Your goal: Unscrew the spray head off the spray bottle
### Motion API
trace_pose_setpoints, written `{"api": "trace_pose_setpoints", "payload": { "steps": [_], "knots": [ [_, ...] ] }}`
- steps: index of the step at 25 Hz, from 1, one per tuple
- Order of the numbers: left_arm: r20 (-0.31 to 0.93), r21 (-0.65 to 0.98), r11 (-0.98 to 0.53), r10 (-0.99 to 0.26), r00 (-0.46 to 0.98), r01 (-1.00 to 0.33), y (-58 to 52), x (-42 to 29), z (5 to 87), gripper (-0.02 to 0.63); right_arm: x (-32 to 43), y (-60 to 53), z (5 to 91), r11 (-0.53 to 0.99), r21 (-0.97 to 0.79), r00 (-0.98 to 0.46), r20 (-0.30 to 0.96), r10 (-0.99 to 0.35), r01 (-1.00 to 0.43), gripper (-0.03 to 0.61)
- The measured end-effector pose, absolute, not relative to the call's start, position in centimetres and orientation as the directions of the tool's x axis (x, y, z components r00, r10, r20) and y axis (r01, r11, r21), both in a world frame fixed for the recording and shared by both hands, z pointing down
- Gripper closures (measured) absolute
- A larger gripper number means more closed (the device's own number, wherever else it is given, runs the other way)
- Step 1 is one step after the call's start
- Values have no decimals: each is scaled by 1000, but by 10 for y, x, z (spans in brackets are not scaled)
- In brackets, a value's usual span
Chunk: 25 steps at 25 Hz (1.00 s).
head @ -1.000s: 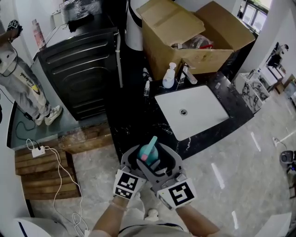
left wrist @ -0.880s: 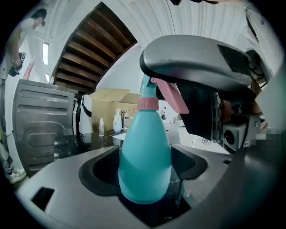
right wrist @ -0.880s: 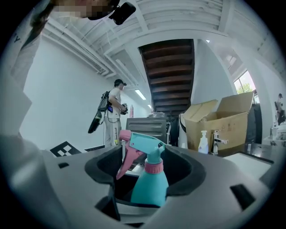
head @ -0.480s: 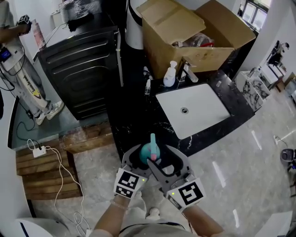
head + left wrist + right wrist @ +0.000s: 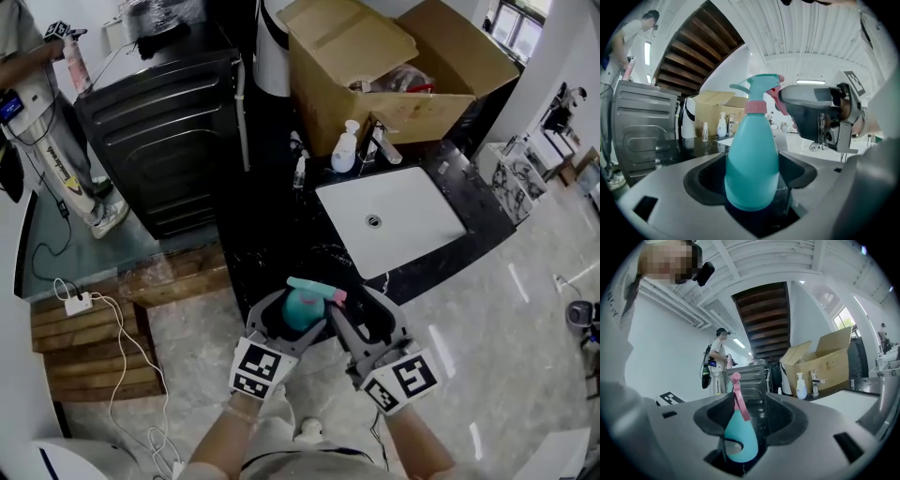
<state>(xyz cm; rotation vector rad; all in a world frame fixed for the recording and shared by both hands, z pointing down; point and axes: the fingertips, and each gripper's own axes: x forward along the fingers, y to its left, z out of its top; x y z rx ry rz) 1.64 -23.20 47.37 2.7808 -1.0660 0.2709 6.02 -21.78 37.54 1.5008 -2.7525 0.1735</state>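
Head view: the left hand-held gripper is clamping the teal spray bottle in the air, just short of the black desk. The right hand-held gripper is pointing in from the right at the spray head.

Left gripper view: the bottle is standing upright, with the jaws pressing its belly and the head rising above them.

Right gripper view: the head is sitting between jaws that have just been closing and are not yet visibly pinching it.
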Motion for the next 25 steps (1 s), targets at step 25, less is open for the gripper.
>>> {"api": "trace_pose_setpoints", "payload": {
  "steps": [25],
  "knots": [
    [224,75,-739,-642,733,-670,-231,16,475,261,54,-233,375,595,-206,-599,-50,-800,-777,377]
  ]
}}
